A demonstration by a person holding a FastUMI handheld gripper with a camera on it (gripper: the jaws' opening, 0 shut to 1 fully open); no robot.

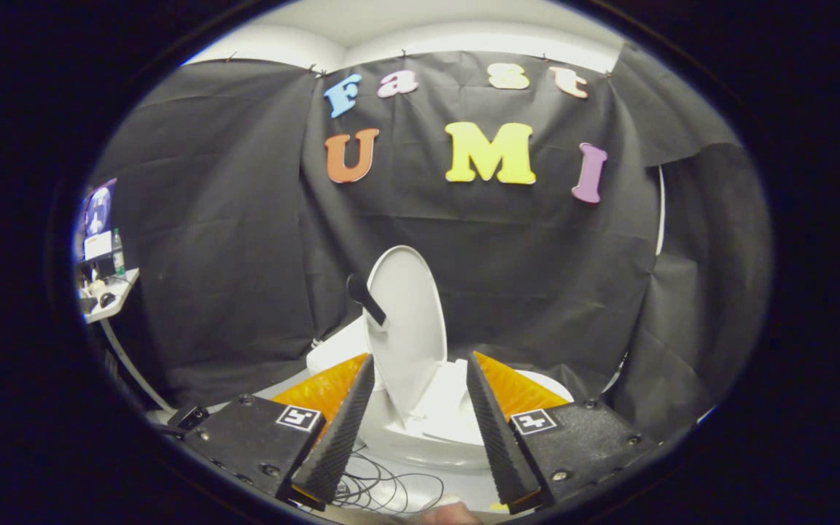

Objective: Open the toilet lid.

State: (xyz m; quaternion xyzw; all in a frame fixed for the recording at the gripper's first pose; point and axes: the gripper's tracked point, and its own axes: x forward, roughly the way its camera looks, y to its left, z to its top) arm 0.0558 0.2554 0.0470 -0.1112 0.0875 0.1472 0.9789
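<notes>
Two fingers of my gripper (416, 430) stand apart, empty, at lower centre; the white toilet lid (407, 328) beyond them stands raised, so opening looks done.

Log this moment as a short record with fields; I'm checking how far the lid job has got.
toilet lid: raised, standing nearly upright, just ahead of the jaws
handle: dark, sticking out from the lid's side
toilet: white, on the floor before the black cloth wall
gripper: jaws apart, holding nothing, the lid's lower part seen between them
cables: loose on the floor under the jaws
desk: far off to the side, with a bottle
task state: lid looks open
</notes>
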